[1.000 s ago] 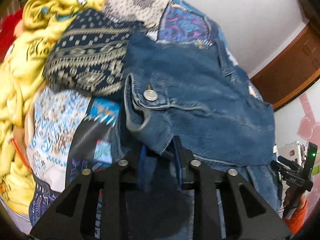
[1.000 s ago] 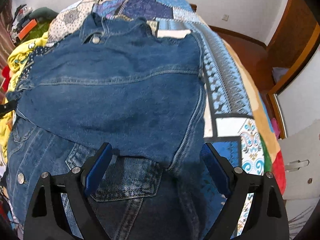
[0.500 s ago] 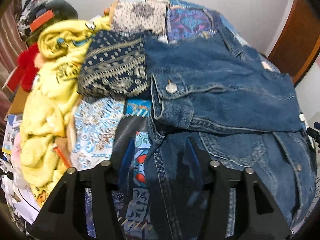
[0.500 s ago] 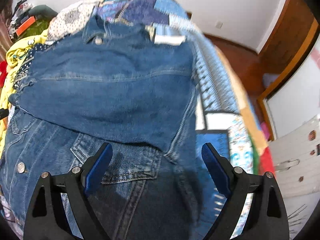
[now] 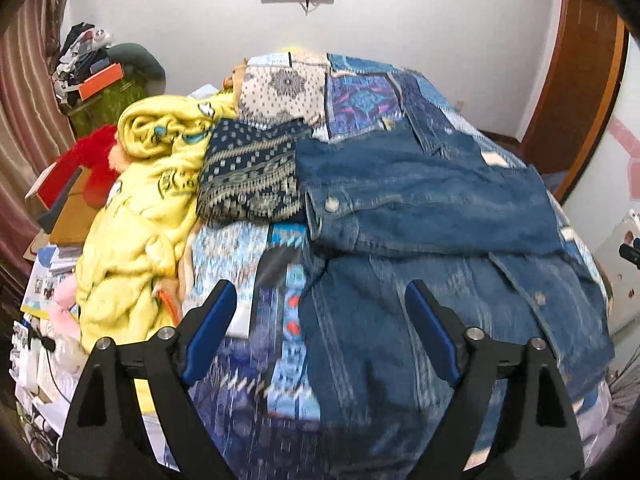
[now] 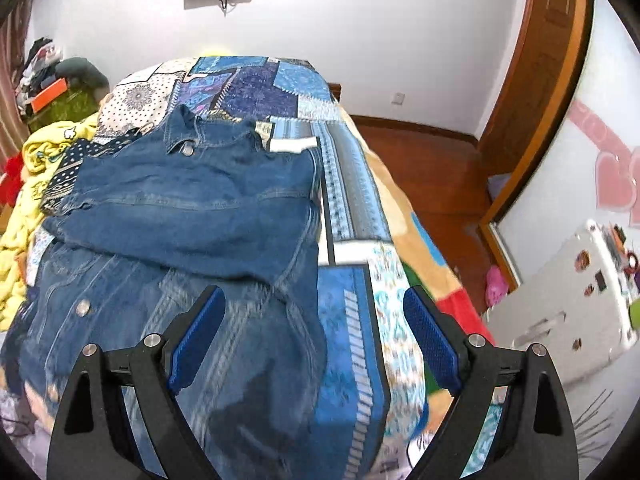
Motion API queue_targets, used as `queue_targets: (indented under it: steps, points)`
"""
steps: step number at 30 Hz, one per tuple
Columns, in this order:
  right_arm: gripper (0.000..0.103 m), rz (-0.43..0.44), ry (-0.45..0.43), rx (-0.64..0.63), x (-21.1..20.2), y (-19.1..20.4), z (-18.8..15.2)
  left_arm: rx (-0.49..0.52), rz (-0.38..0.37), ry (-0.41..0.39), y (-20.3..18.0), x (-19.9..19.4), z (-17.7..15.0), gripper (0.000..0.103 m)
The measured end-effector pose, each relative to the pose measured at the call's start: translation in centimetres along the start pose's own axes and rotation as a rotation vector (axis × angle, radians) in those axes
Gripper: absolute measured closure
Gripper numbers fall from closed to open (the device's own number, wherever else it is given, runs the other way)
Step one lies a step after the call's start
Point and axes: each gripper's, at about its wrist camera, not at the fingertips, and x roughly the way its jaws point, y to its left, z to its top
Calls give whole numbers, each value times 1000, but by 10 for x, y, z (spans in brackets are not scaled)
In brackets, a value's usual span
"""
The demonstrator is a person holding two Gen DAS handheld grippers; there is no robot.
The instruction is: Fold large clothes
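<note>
Denim jacket (image 5: 420, 208) beyond open left tool (image 5: 320, 328)

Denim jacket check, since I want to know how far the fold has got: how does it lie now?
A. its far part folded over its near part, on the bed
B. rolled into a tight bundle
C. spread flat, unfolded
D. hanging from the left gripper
A: the denim jacket lies on the patchwork bedspread with one layer doubled over the other, and neither gripper holds it.

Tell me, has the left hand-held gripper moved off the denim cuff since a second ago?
Yes. The left hand-held gripper has just opened, nothing between its jaws, and backed away from the denim jacket cuff.
</note>
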Motion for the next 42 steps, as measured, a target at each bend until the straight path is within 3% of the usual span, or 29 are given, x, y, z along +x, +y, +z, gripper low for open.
queue_targets:
  steps: [4,11,15,19,21,24,26,28,30,32,33,35,37,39,42]
  points:
    - [14,31,52,19,-2,-6,-20,-64,-15,83,11,7,-32,16]
    - [14,165,171,92,10,-8,-57,-280,-141,237,30,29,-86,17]
    - [14,232,239,142,20,-5,-76,-356,-166,269,34,34,-102,17]
    - [14,273,269,149,25,0,-83,-411,-245,281,36,35,-109,17]
    - [14,286,268,152,27,0,-84,-417,-291,297,32,38,-109,17]
    - [14,342,285,205,33,-9,-88,-404,-284,320,23,43,-110,18]
    - [17,379,292,244,37,-13,-90,-408,-310,334,18,48,-110,26]
    - [29,433,302,280,43,-16,-93,-417,-346,335,14,51,-110,31]
    - [34,478,295,313,45,-17,-96,-408,-337,323,11,51,-109,32]
    - [39,484,292,322,45,-17,-96,-395,-331,316,8,50,-108,41]
    - [46,485,287,326,45,-16,-96,-390,-324,311,9,49,-107,44]
    - [57,495,276,322,44,-15,-95,-375,-309,294,11,45,-104,65]
    - [74,498,261,305,40,-14,-91,-373,-321,281,13,40,-99,71]
    - [81,488,244,264,38,-12,-85,-357,-323,261,11,35,-93,77]
    - [83,488,222,214,36,-8,-69,-327,-329,216,9,24,-78,89]
